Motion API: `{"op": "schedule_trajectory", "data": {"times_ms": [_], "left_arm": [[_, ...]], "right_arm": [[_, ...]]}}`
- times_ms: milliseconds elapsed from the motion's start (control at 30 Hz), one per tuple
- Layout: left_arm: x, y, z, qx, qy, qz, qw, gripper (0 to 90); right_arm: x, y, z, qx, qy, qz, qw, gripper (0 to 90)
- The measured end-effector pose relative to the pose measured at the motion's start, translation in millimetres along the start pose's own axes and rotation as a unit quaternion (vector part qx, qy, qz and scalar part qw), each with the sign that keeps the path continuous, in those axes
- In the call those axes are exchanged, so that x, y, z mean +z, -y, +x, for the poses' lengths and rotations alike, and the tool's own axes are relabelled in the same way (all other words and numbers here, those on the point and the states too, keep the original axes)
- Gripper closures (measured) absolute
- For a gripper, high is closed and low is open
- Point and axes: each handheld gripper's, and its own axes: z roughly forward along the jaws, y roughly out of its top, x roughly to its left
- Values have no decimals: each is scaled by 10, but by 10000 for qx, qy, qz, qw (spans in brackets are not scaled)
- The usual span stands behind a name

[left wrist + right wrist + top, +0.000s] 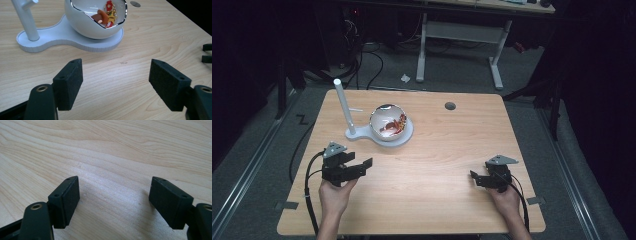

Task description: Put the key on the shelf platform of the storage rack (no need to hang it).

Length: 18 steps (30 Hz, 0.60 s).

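A white bowl (pixel 387 121) (pixel 95 18) with a shiny rim sits on a white stand base (pixel 402 138) (pixel 62 40) beside an upright white post (pixel 344 107) (pixel 25 20). Inside the bowl lies a red, brown and gold trinket (pixel 395 124) (pixel 106 15). My left gripper (pixel 362 165) (pixel 116 80) is open near the table's front left, short of the stand, with bare wood between its jaws. My right gripper (pixel 476 177) (pixel 113 200) is open low over the wood at the front right, holding nothing.
The wooden table (pixel 442 145) has a round grey cable hole (pixel 450 106) (pixel 135 3) at the back. In the left gripper view, the right gripper's jaw tips (pixel 207 53) show at the right edge. Another desk's white legs (pixel 497 60) stand beyond the table.
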Motion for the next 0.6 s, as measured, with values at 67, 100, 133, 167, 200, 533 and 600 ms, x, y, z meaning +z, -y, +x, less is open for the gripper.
{"op": "schedule_trajectory", "data": {"times_ms": [67,100,133,167,200,533,600], "left_arm": [[35,9,-22,44,-26,27,10000,281],[52,16,-31,61,-29,34,10000,281],[72,24,-39,59,-14,39,10000,281],[89,30,-47,63,8,62,10000,281],[108,37,-58,74,9,80,9999,281],[264,110,-147,97,109,156,9998,284],[298,123,-167,107,113,210,9997,285]], "right_arm": [[0,0,0,-1,-1,-1,10000,246],[0,0,0,-2,-1,-1,10000,246],[0,0,0,0,-1,-1,10000,246],[0,0,0,-2,-1,0,10000,246],[0,0,0,-3,-1,0,10000,246],[-2,1,4,9,-10,-1,10000,246],[-2,2,4,9,-6,-1,10000,246]]}}
